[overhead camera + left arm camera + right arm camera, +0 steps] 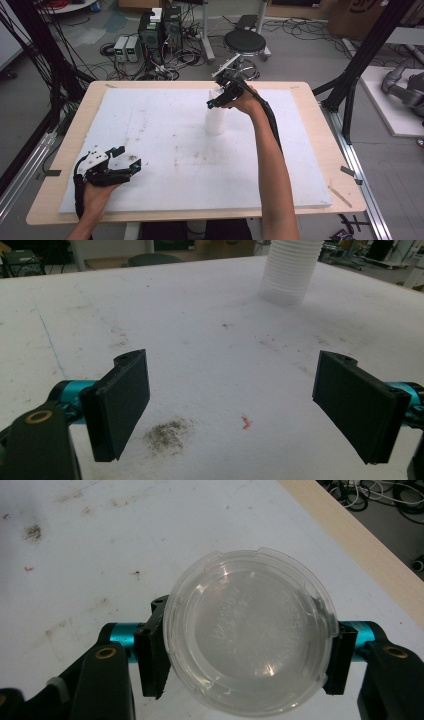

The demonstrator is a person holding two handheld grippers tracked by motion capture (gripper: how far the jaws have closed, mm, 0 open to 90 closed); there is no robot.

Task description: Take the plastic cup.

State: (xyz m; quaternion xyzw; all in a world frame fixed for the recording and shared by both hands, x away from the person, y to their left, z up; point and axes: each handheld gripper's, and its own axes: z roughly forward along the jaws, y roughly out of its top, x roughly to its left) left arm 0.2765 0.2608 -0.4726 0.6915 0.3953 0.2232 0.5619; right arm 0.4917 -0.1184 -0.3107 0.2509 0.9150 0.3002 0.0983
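A tall white ribbed stack of plastic lids (pixel 216 122) stands on the white foam board (pixel 165 145), right of centre toward the back. My right gripper (pixel 213 103) is at the top of that stack. In the right gripper view its jaws press on both sides of a clear round lid (pixel 250 605) seen from above, so my right gripper (pixel 245 652) is shut on it. My left gripper (pixel 128 157) rests low near the front left of the board, wide open with nothing between its jaws. From my left gripper (pixel 245 410) the stack (pixel 290 270) stands farther off.
The foam board lies on a wooden table (pixel 327 135) and carries dirt smudges (pixel 167 435) and a small red scrap (pixel 245 423). Beyond the table are a black stool (pixel 244 42), computer boxes (pixel 160 30) and cables on the floor. Black frame posts (pixel 367 55) stand at the right.
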